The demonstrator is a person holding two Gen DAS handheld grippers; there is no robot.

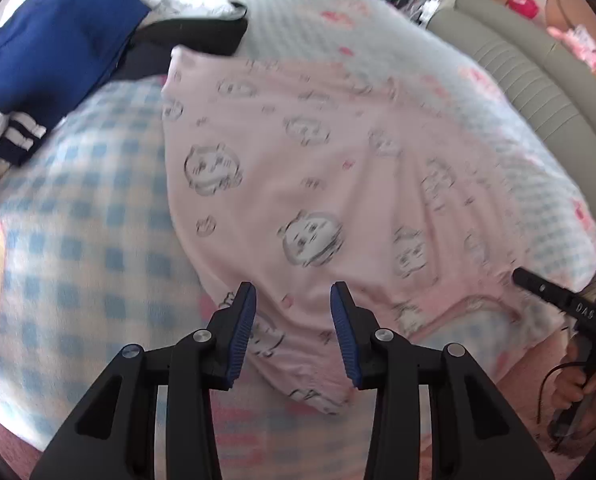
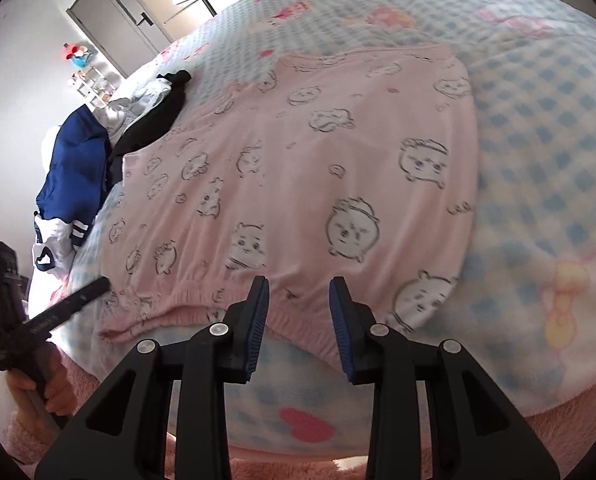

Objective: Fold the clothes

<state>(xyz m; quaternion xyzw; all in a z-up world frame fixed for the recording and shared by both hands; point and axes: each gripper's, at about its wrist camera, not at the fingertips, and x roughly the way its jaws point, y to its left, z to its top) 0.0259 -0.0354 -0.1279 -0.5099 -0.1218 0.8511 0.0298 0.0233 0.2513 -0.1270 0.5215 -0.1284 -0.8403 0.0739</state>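
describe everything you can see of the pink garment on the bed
The pink garment is pale pink, soft-looking cloth printed with grey-outlined cartoon animal faces. It lies spread fairly flat on the blue-checked blanket, with a gathered elastic edge nearest the grippers and some shallow creases. Its far corner meets a black garment. The left gripper and the right gripper hang open over the elastic edge, holding nothing.
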